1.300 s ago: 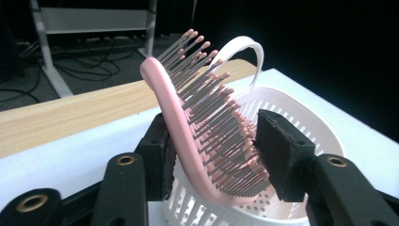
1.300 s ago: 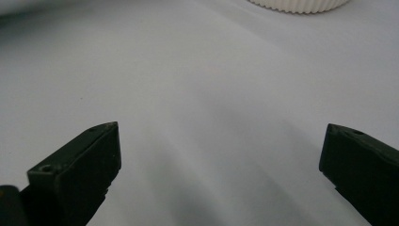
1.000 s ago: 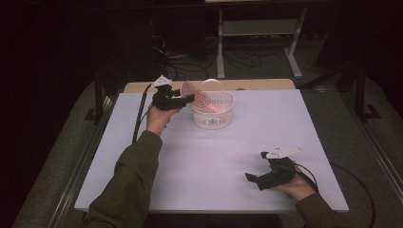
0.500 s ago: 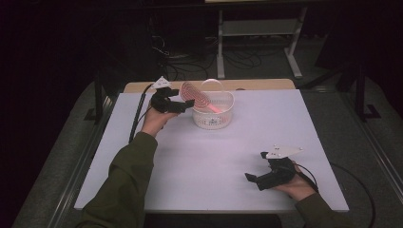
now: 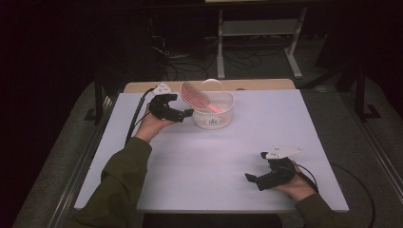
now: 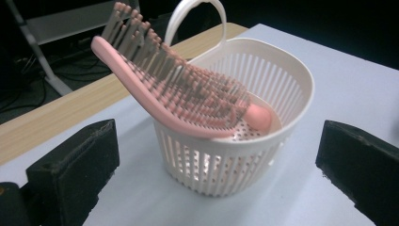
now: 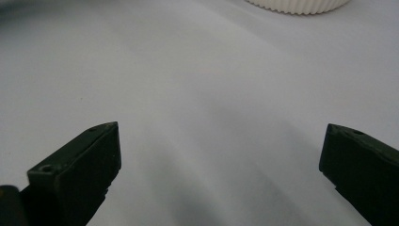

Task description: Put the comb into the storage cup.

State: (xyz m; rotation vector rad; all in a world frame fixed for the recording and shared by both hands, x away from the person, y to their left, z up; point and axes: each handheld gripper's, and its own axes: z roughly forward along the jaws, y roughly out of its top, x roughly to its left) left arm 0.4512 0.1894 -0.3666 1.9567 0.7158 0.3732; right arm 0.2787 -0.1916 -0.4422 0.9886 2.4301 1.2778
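A white slotted basket (image 5: 214, 114) with a loop handle stands at the far middle of the table. A pink hairbrush (image 5: 194, 95) leans in it, handle end down inside, bristled head (image 6: 155, 61) sticking up over the left rim. My left gripper (image 5: 186, 114) is just left of the basket (image 6: 235, 160). Its jaws have just been opening and now stand wide, with nothing gripped between them and the basket straight ahead. Near the front right, my right gripper (image 5: 253, 179) rests low over the bare tabletop, open and empty (image 7: 221, 141).
The pale tabletop (image 5: 214, 156) has room across its middle and front. A wooden strip (image 5: 256, 84) runs along the far edge. Beyond it stand a metal frame (image 5: 256, 28) and floor cables. The basket's base (image 7: 296, 4) is far ahead of the right gripper.
The left gripper's jaws have opened and the hand has drawn slightly back from the brush, which stays leaning in the basket. The right hand has not moved.
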